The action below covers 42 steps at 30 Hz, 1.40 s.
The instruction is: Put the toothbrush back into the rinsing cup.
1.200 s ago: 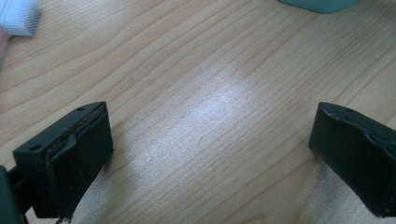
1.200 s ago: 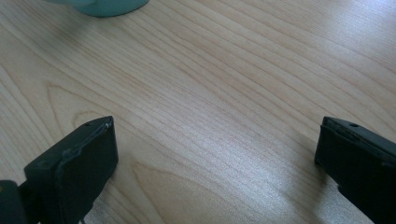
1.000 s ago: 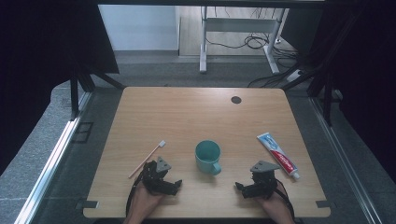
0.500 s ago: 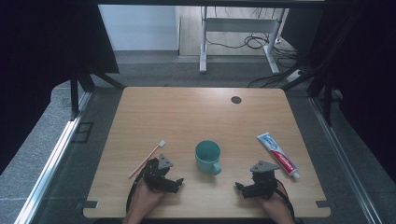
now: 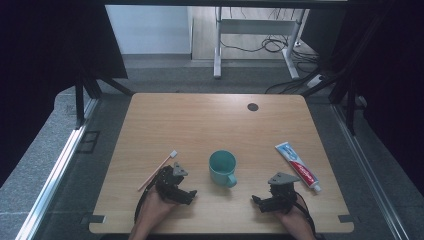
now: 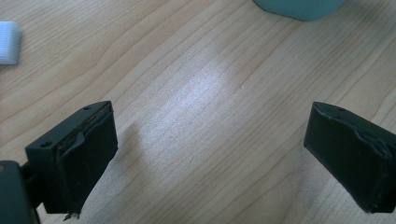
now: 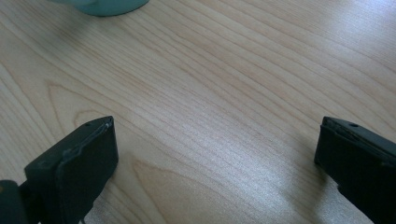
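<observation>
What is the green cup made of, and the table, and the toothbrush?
The cup looks like plastic: one even teal colour with a smooth, matte skin, though glazed ceramic is possible. The table shows pale wood grain with a soft sheen in both gripper views, so it is likely wood or a wood-look laminate. The toothbrush seems plastic, with a thin peach handle and white bristles.

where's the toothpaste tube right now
In the high view the toothpaste tube lies flat on the table near its right edge, right of the teal mug and just beyond the right gripper.
</observation>
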Available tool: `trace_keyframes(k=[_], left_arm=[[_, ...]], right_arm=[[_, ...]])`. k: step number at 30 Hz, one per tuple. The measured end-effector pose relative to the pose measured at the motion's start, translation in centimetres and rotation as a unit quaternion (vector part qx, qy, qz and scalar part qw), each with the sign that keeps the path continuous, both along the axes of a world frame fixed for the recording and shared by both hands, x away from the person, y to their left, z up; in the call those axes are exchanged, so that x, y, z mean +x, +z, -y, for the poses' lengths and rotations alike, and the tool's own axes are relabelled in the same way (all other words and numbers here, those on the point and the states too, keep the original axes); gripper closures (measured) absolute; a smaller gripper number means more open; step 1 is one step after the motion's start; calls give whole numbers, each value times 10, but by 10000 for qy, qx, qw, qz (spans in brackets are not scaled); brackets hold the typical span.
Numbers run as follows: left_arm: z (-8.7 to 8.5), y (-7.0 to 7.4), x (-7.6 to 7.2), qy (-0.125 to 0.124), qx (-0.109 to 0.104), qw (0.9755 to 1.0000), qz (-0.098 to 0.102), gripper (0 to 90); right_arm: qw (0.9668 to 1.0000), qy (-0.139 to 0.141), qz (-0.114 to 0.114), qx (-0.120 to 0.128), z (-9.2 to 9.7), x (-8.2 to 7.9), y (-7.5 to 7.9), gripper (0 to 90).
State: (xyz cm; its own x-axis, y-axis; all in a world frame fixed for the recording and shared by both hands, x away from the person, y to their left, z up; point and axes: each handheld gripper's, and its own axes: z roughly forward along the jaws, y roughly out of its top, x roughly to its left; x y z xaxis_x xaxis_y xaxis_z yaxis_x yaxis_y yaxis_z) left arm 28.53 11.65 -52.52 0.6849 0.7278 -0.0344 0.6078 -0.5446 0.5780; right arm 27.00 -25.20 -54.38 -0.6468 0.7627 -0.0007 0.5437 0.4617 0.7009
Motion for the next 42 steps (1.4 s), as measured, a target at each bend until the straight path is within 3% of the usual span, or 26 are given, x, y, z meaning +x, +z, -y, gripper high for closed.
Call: trace_keyframes(k=[13, 19, 22, 24, 25, 27, 28, 29, 37, 42], left_arm=[[-2, 10, 13, -81, 256, 9993, -275, 43], [-4, 15, 22, -133, 514, 9969, -589, 56], [-5, 16, 28, -146, 688, 9938, -859, 61], [-6, 17, 30, -158, 731, 9930, -917, 62], [-6, 18, 33, -189, 827, 9911, -1021, 64], [-5, 18, 34, -158, 822, 9908, -1067, 64], [-6, 21, 37, -223, 976, 9882, -1157, 65], [-6, 21, 37, -223, 976, 9882, -1157, 65], [-5, 25, 50, -289, 1349, 9795, -1466, 66], [-6, 28, 54, -227, 1413, 9773, -1562, 66]], right_arm=[[10000, -2, -2, 1, 0, 0, 0, 0], [10000, -1, -1, 0, 0, 0, 0, 0], [10000, -2, -1, 2, 0, 0, 0, 0], [10000, -1, 0, 1, 0, 0, 0, 0], [10000, -2, -1, 1, 0, 0, 0, 0], [10000, -1, -1, 2, 0, 0, 0, 0], [10000, -2, -1, 2, 0, 0, 0, 0], [10000, -2, -1, 2, 0, 0, 0, 0], [10000, 4, -1, -5, 0, 0, 0, 0], [10000, 5, -2, -5, 0, 0, 0, 0]])
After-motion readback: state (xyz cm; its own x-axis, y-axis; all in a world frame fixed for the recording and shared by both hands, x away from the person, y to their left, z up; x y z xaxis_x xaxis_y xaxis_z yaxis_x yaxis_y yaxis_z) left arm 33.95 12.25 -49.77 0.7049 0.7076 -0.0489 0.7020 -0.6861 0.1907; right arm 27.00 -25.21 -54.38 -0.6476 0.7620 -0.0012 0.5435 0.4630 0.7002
